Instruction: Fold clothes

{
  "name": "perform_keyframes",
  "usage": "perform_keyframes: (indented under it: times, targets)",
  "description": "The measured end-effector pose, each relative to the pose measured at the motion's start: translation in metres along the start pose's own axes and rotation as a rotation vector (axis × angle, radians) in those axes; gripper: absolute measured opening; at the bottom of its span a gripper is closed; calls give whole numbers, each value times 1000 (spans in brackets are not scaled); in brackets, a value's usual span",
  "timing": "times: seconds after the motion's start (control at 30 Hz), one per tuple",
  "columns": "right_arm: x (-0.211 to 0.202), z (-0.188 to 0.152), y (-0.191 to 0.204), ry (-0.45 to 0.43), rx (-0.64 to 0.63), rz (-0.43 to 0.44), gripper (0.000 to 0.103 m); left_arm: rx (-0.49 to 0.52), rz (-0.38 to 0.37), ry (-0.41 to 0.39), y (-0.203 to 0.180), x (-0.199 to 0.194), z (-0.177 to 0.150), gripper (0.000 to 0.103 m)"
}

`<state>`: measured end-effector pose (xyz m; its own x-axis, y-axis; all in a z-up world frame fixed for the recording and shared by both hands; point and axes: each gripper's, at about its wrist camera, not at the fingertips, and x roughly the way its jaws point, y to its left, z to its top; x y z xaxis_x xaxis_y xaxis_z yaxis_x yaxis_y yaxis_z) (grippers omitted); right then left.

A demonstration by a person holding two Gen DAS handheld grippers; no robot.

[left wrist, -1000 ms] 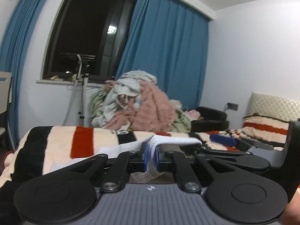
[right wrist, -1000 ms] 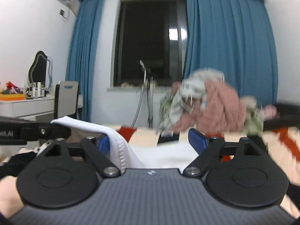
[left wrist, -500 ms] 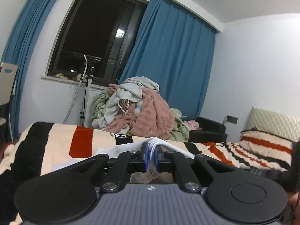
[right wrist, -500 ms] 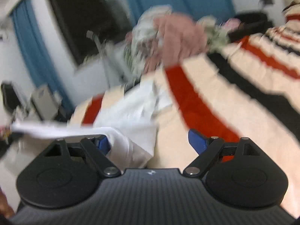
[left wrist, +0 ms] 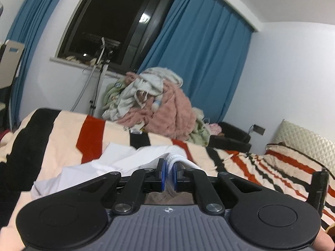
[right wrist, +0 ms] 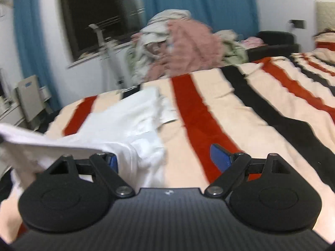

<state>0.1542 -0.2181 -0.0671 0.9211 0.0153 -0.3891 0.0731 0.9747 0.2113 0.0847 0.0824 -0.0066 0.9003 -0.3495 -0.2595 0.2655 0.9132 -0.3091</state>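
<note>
We note the L gripper (left wrist: 169, 174) w/ blue pads (left wrist: 161, 173) pressed together on a ribbed hem of the white garment (left wrist: 134, 159); cloth pinched between them, rest trailing fwd and left over the bed. The R gripper (right wrist: 165, 160) stands wide apart, blue pads (right wrist: 219, 156) well separated; nothing clamped. White garment (right wrist: 125, 121) drapes over its left finger and spreads across the striped blanket (right wrist: 230, 113) (cream, red, black bands). One flap of the garment lifts off toward the left edge of the R view; what holds it there we cannot tell. R view is motion-blurred.

Surroundings: clothes pile (left wrist: 159, 106) (pink, white, pale green) at far side of bed, well apart from the garment. Blue curtains (left wrist: 209, 62) flank a dark window (left wrist: 117, 25). Quilted headboard (left wrist: 303, 140) at right in the L view. Black armchair (left wrist: 230, 140) near the wall beyond the bed.
</note>
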Motion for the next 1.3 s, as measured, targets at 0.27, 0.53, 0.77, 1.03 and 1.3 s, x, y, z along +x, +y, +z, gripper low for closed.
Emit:
perform_keyframes:
  times: [0.27,0.53,0.77,1.03,1.3]
  targets:
    - [-46,15,5,-312,-39,58,85,24,35,109,2,26,-18,23]
    - [-49,13,5,-313,-66,87,85,173,20,123,-32,43,-33,63]
    - [-58,12,17,-351,-124,101,85,54,156,27,-20,41,-28,65]
    - [-34,9,7,-234,-82,23,85,-218,330,-56,27,-2,-11,73]
    - [-41,-3,14,-303,-165,-65,86,-47,499,183,14,8,-47,79]
